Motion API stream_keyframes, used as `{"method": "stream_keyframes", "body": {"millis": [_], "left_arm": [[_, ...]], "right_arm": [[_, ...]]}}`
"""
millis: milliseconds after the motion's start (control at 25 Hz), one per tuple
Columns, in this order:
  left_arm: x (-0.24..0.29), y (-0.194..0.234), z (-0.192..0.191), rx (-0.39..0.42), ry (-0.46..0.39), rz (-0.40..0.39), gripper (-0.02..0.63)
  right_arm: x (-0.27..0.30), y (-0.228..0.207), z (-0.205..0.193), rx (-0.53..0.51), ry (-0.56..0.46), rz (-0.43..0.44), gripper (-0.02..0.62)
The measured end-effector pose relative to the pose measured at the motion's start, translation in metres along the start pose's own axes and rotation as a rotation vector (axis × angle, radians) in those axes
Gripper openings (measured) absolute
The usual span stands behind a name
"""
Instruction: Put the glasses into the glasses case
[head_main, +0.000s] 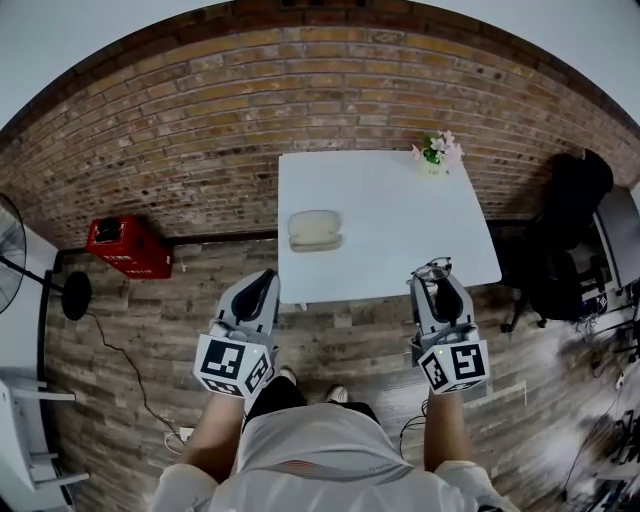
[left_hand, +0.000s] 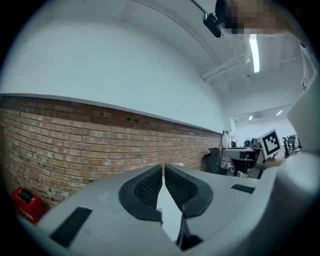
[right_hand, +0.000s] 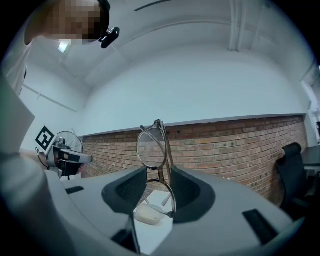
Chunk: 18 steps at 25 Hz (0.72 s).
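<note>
Closest to me, the left gripper (left_hand: 163, 170) is empty: its fingers (left_hand: 145, 187) are pressed together at the tips with nothing between them. The right gripper (right_hand: 159, 172) has its fingers (right_hand: 187, 192) clamped on the glasses (right_hand: 157, 160), which stand on end, one lens above the other, pinched at the thin middle of the frame. In the head view both tools sit just short of the near edge of the white tabletop (head_main: 400, 220), with the glasses at the right gripper's tips.

Further in, toward the left of the tabletop, lies the pale glasses case (head_main: 315, 230), well apart from both grippers. From here it looks closed, though I can't be sure. Beyond it a small pot of flowers (head_main: 437, 150) stands at the far right corner, before the brick wall (head_main: 200, 130).

My worries: the grip is on a narrow bit of frame, so the glasses could swivel or slip if I jolt them. A light case may skid on the smooth tabletop unless my left fingers steady it. If the lid is shut, pushing the glasses at it risks bending the frame.
</note>
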<state>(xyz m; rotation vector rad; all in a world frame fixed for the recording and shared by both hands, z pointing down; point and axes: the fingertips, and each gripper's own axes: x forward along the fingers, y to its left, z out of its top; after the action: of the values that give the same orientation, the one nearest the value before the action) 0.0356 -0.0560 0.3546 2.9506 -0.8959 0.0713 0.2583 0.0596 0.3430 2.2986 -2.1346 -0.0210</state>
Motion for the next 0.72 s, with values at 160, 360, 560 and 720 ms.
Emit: {"method": "stream_keyframes", "body": {"millis": [160,360,560,720], "left_arm": [[0.02,0.027,-0.007,-0.009,0.01,0.026,0.028],[0.054,0.082,-0.011,-0.034,0.009,0.044,0.028],[0.083,0.14,-0.014,-0.049,0.013,0.058,0.028],[0.099,0.172,-0.028,-0.063,0.039,0.063,0.028]], "right_arm": [[0.044,0.001,-0.007,-0.012,0.017,0.044,0.201],[0.113,0.014,-0.011,-0.038,0.047,0.084,0.201],[0.187,0.034,-0.014,-0.062,0.077,0.124,0.201],[0.227,0.052,-0.028,-0.086,0.11,0.168,0.201]]}}
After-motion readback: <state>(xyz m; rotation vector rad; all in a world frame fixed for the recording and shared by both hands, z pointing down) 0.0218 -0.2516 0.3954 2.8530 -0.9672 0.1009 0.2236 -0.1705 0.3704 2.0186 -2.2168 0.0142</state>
